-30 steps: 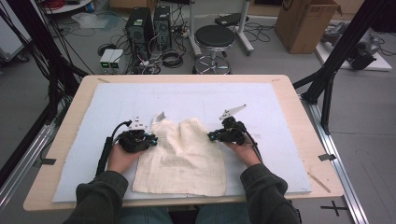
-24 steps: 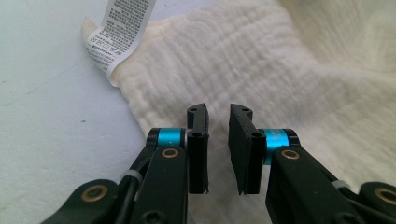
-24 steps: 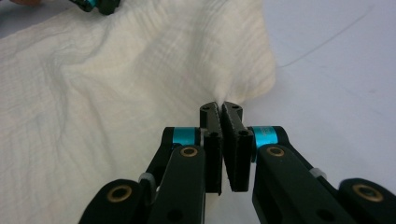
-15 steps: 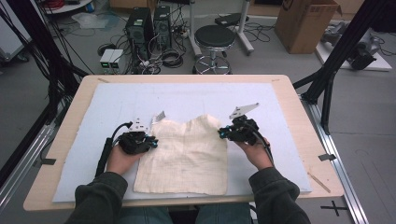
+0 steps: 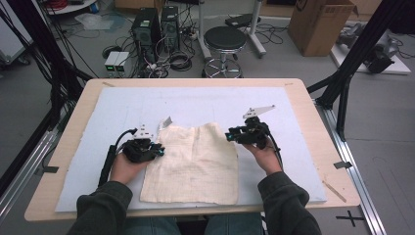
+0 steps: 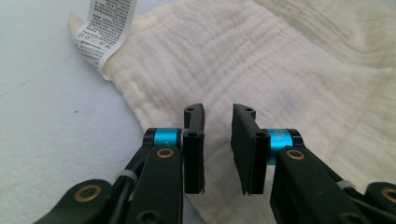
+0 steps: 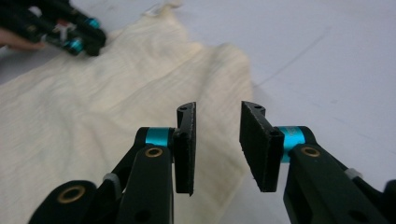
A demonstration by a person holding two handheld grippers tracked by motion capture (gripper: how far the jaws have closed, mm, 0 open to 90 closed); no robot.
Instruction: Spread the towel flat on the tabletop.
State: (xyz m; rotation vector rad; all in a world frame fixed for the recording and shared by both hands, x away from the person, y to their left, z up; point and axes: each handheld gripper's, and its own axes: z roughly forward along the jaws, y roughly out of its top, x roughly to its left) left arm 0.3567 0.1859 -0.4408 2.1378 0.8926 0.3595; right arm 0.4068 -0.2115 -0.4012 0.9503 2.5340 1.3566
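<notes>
A cream cloth (image 5: 195,161) lies flat on the pale mat, a white printed label (image 5: 166,122) sticking out at its far left corner. My left gripper (image 5: 159,151) rests at the cloth's left edge. In the left gripper view its jaws (image 6: 218,112) stand a little apart over the cloth (image 6: 289,60), with nothing pinched and the label (image 6: 105,32) ahead. My right gripper (image 5: 229,134) hovers by the cloth's far right corner. Its jaws (image 7: 217,109) have just been opening and hold nothing; the cloth (image 7: 116,93) lies below them.
The mat (image 5: 205,103) covers most of the wooden table (image 5: 313,112). Beyond the far edge stand a black stool (image 5: 225,39), computer towers (image 5: 147,24) with cables, and a cardboard box (image 5: 320,24). Black frame poles (image 5: 342,93) flank the table.
The right gripper drew the cloth's far right part outward to the right, then opened and let it go, rising slightly. The cloth now lies wider. The left gripper stayed put.
</notes>
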